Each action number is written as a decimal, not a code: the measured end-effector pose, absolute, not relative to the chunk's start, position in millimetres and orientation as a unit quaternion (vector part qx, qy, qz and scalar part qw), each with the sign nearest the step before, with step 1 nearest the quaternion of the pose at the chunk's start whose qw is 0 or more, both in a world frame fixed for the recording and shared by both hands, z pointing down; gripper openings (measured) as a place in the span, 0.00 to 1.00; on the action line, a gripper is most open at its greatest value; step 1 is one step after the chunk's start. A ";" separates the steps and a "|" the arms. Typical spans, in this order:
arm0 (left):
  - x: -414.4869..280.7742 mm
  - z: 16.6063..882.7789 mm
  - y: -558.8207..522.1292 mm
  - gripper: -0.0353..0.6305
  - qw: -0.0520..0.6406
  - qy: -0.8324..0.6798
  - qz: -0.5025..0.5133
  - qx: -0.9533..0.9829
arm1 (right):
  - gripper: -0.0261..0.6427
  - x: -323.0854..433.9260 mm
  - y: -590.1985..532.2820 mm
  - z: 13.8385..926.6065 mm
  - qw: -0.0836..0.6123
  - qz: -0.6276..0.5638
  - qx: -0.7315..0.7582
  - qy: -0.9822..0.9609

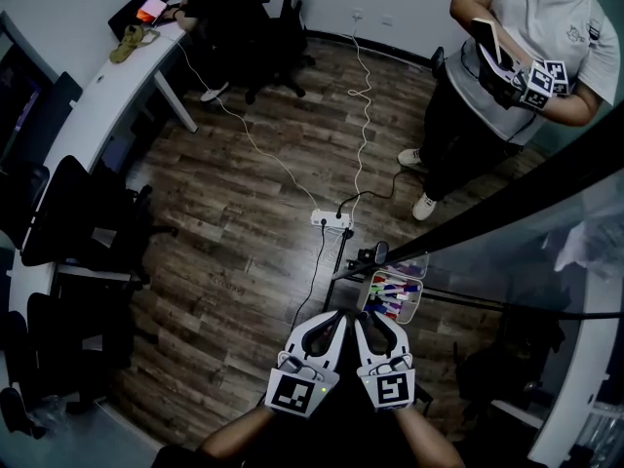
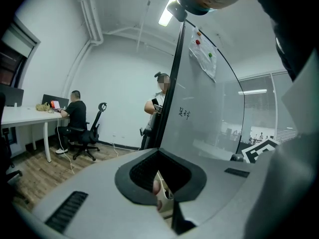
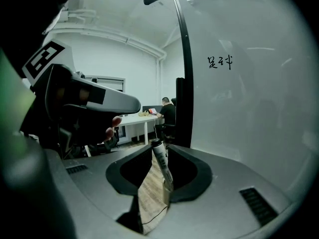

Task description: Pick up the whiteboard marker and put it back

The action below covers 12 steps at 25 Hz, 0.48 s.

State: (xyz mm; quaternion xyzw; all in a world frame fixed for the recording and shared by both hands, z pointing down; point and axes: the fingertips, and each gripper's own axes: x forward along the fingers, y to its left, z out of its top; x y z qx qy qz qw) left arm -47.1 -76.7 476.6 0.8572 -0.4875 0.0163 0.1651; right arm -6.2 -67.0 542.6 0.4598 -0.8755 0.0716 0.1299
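A white whiteboard marker [image 3: 160,159] with a black cap stands upright between the jaws of my right gripper [image 3: 154,183]. It leans on the right jaw, and floor shows through the gap on its left, so the jaws are open. In the head view both grippers sit side by side, left gripper [image 1: 330,328] and right gripper [image 1: 373,328], just short of a clear tray [image 1: 425,261] of coloured markers fixed below the whiteboard [image 3: 239,108]. My left gripper [image 2: 162,193] has a narrow slit between its jaws and grips nothing I can make out.
The whiteboard's dark frame [image 1: 468,224] runs diagonally to the right. A person [image 1: 507,86] with grippers stands beyond it. A power strip [image 1: 331,220] and cables lie on the wood floor. Another person [image 1: 219,8] sits at a long white desk [image 1: 97,96]; office chairs [image 1: 68,222] stand on the left.
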 end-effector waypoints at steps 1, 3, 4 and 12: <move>-47.9 476.3 -77.3 0.06 0.165 -0.488 0.015 0.857 | 0.19 -7.2 -66.3 542.7 0.128 0.073 0.457 -0.877; -48.8 476.1 -77.8 0.06 0.164 -0.489 0.015 0.856 | 0.19 -9.5 -64.5 542.9 0.126 0.075 0.450 -0.881; -48.9 476.2 -77.8 0.06 0.164 -0.489 0.015 0.857 | 0.19 -10.9 -63.8 542.8 0.126 0.075 0.447 -0.883; -48.7 474.7 -75.6 0.06 0.165 -0.488 0.013 0.857 | 0.20 -15.7 -58.9 545.2 0.129 0.080 0.429 -0.891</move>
